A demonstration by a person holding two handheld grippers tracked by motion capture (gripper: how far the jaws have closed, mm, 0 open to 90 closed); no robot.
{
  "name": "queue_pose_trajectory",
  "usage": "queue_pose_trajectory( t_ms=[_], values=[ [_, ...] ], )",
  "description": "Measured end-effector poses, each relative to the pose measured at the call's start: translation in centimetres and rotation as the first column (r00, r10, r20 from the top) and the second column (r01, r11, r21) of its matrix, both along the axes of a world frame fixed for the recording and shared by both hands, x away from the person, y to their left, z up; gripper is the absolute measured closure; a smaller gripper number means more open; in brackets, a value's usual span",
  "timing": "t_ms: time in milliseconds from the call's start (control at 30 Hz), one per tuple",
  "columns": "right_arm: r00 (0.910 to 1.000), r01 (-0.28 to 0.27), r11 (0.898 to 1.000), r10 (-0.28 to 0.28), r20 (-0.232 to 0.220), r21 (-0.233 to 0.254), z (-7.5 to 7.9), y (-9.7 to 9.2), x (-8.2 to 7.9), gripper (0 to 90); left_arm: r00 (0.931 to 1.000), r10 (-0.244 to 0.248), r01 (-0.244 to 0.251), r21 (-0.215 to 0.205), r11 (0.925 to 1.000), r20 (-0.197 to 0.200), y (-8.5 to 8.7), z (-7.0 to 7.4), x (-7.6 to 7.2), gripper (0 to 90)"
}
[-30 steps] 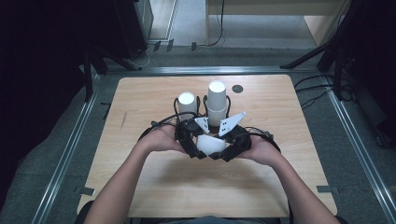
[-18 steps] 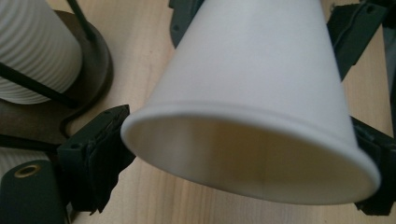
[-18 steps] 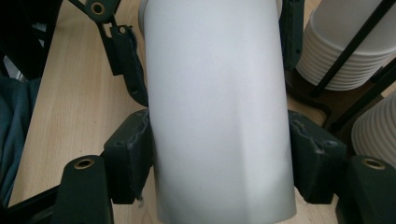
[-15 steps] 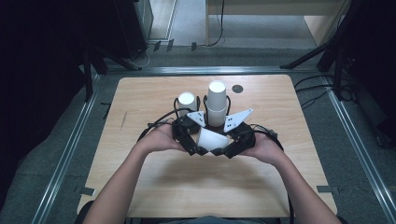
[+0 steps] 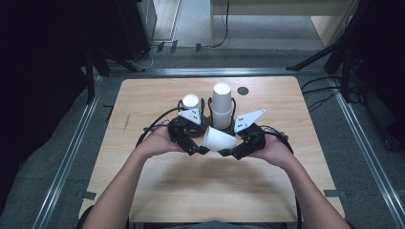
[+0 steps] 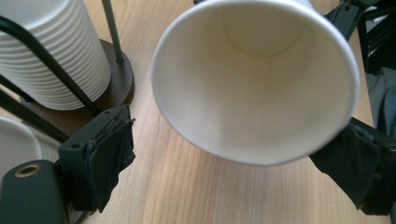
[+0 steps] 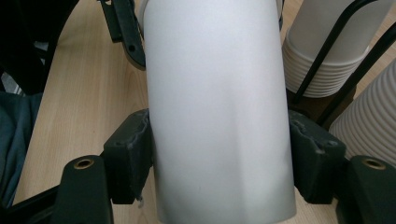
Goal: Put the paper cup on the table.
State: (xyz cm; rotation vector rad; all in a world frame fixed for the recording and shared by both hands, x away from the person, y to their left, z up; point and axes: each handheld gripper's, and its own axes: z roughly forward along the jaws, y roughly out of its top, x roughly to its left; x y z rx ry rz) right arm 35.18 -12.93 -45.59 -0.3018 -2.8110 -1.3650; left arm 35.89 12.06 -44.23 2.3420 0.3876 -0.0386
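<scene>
A white paper cup (image 5: 219, 140) lies on its side above the table between my two hands. My right gripper (image 7: 222, 154) is shut on the cup (image 7: 219, 116), with a pad pressed against each side of its wall. In the high view the right gripper (image 5: 234, 151) holds the cup from the right. My left gripper (image 6: 233, 154) faces the cup's open mouth (image 6: 261, 79). Its jaws have just been opening and now stand wide on either side of the rim, the left pad (image 6: 109, 158) clear of it. The left gripper (image 5: 199, 148) sits at the cup's left end.
Just behind the hands a black wire holder on a brown base (image 6: 116, 84) carries a short cup stack (image 5: 190, 101) and a taller one (image 5: 221, 107). A small dark disc (image 5: 243, 90) lies at the back of the wooden table (image 5: 200, 191). Metal rails run along both table sides.
The left hand has shifted a little to the left, away from the cup. The cup has moved slightly farther up the table in the right gripper.
</scene>
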Motion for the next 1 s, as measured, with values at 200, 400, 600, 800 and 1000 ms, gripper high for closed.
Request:
queue_pose_trajectory(
  t_ms=[200,400,600,800,1000],
  values=[
    [1.0000,-0.004,1.000,0.004,0.004,0.022,0.16,-0.10,-0.05,30.8,0.9996,0.011,-0.013,-0.081,0.9966,-0.028,0.48,-0.02,-0.25,8.7],
    [1.0000,-0.010,0.999,0.010,0.000,0.040,0.28,0.03,-0.18,30.8,0.9994,0.007,-0.012,-0.149,0.9888,-0.034,0.25,-0.10,-0.37,9.3],
    [0.9997,-0.022,0.998,0.023,-0.006,0.050,0.24,0.29,-0.25,30.8,0.9986,-0.003,-0.007,-0.184,0.9829,-0.053,-0.21,-0.51,-0.35,13.3],
    [0.9993,-0.034,0.999,0.035,-0.011,0.041,0.06,0.55,-0.32,31.1,0.9981,-0.028,0.017,-0.186,0.9824,-0.054,-0.15,-0.66,-0.42,19.2],
    [0.9987,-0.042,0.998,0.043,-0.026,0.040,-0.03,0.56,-0.31,31.6,0.9972,-0.043,0.031,-0.190,0.9812,-0.061,0.02,-0.58,-0.47,23.9]
  ],
)
